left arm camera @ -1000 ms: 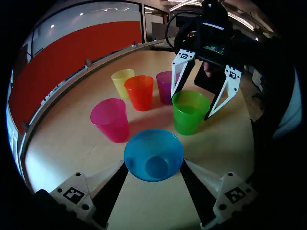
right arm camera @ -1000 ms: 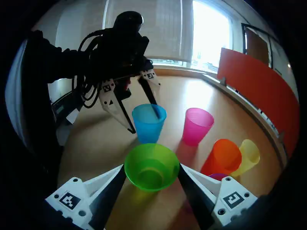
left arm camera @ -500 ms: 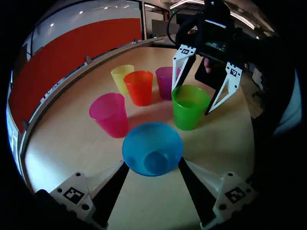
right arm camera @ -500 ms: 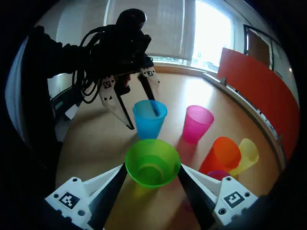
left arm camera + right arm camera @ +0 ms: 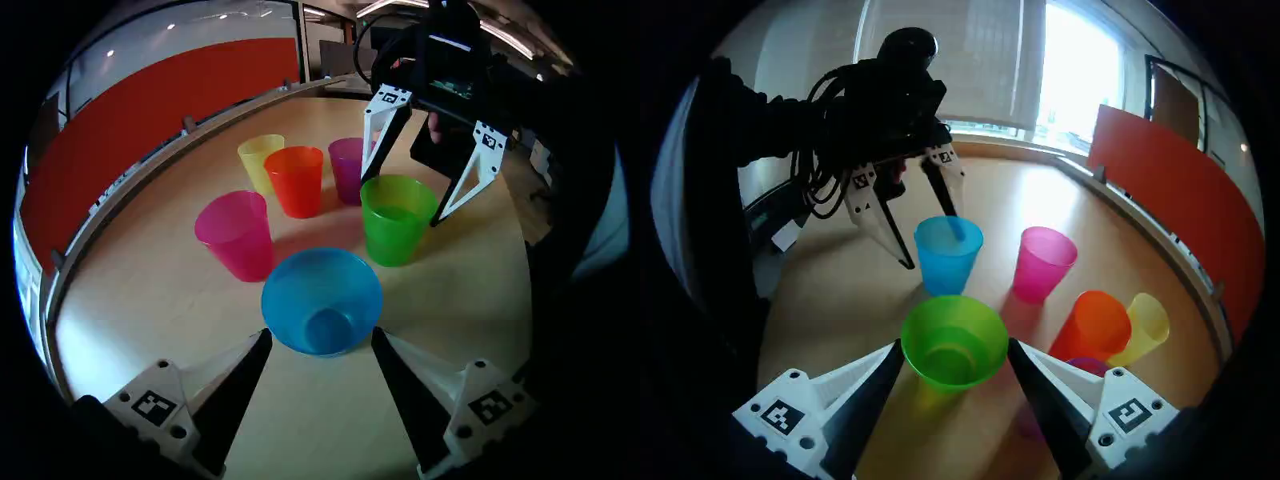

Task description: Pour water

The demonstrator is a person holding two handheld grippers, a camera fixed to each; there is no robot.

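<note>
A blue cup sits between the fingers of my left gripper, which is shut on its lower sides; I see no water in it. The right gripper view shows the same blue cup upright on the wooden table, with the left gripper straddling it. My right gripper is shut on a green cup holding some water. In the left gripper view the green cup stands just beyond the blue one, with the right gripper around it.
Pink, orange, yellow and purple cups stand grouped on the table behind the blue and green ones. A red wall panel runs along the table's far edge. A person's dark sleeves hold both grippers.
The blue cup has shifted upward and slightly away in the left gripper view, sitting more upright between the fingers. The finger spacing looks unchanged. The green cup stays held the same way.
</note>
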